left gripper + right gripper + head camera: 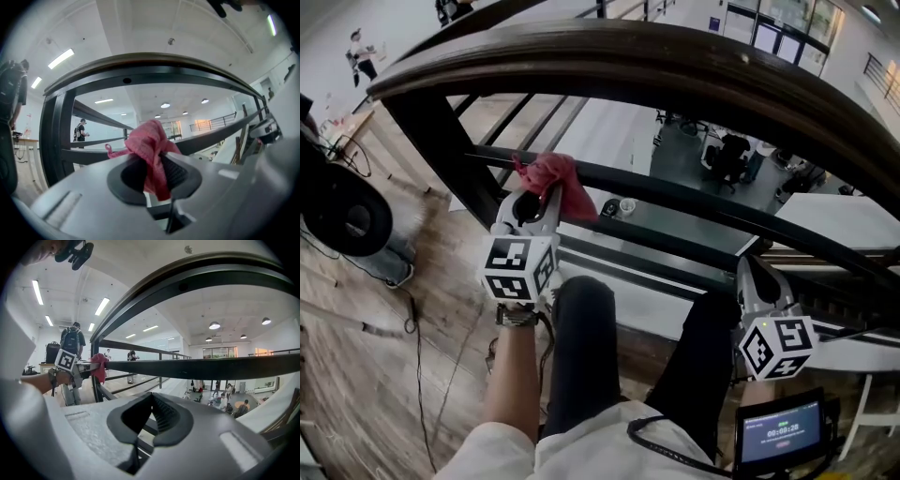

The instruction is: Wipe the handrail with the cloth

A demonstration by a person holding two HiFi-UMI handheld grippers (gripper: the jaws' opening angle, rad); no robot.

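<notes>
At a balustrade on a wood-floored gallery above an open hall: a black post (pixel 441 141) stands at left and carries a black bar (pixel 703 204) beneath the handrail (pixel 675 56). Around it are a dark round unit (pixel 342 220) and a cable (pixel 417 356) on the floor (pixel 356 394) at left, a small screen (pixel 780 433) at lower right, and a person (pixel 360 56) standing far off at upper left. The wearer's dark-trousered legs show between the two grippers. In the way: the bar, not the handrail, is what the cloth meets. Handrail: long axis left to right across the head view, well above both grippers, with a dark brown wooden top and a black underside. Cloth (pixel 555 176): red-pink, crumpled into a bunch with a thin loose tail pointing left. It lies up against the bar just right of the post, below the handrail and apart from it. Left gripper (pixel 546 194): jaws clamped on the cloth, aimed up at the bar. Right gripper (pixel 748 267): jaw tips together with nothing between them, low at right, near the railing's lower part.
</notes>
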